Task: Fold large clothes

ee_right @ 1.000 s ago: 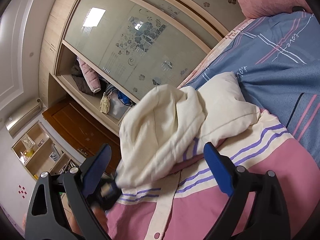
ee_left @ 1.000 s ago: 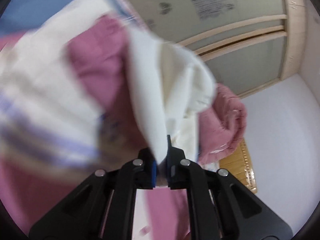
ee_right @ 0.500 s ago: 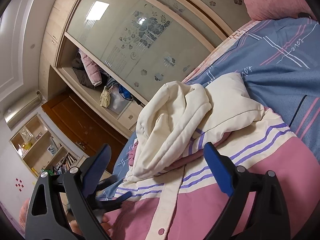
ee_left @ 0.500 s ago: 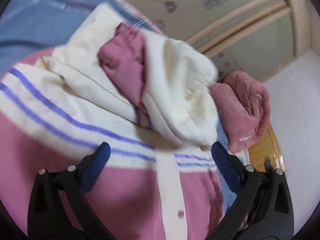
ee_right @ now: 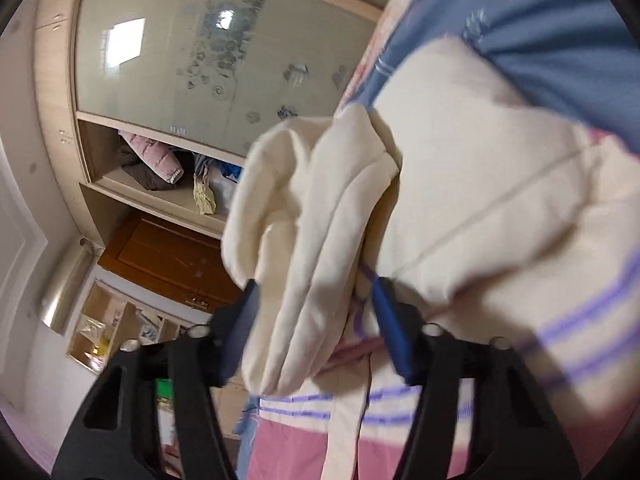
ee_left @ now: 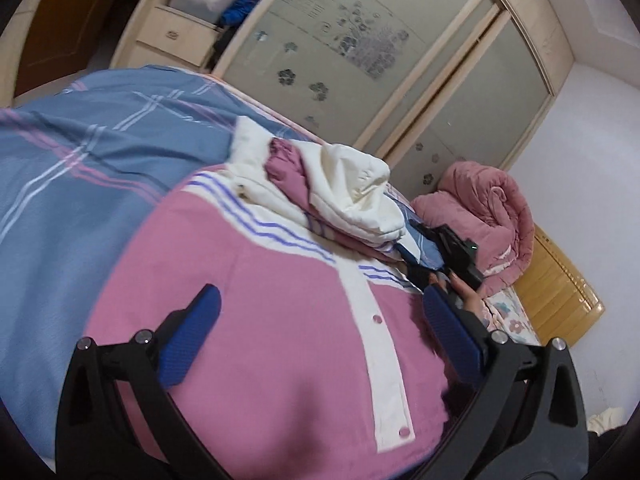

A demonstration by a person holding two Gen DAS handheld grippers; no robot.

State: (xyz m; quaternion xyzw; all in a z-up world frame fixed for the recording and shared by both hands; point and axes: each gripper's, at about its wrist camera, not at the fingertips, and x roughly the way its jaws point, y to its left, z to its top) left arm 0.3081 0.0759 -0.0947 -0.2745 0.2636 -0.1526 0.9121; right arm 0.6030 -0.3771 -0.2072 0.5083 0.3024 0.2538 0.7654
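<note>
Two tools over jacket (ee_left: 280,320) (both agape)

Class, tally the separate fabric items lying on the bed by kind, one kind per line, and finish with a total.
Pink and cream snap-front jacket with purple stripes: 1
Blue plaid bed cover: 1
Rolled pink quilt: 1
Total: 3
</note>
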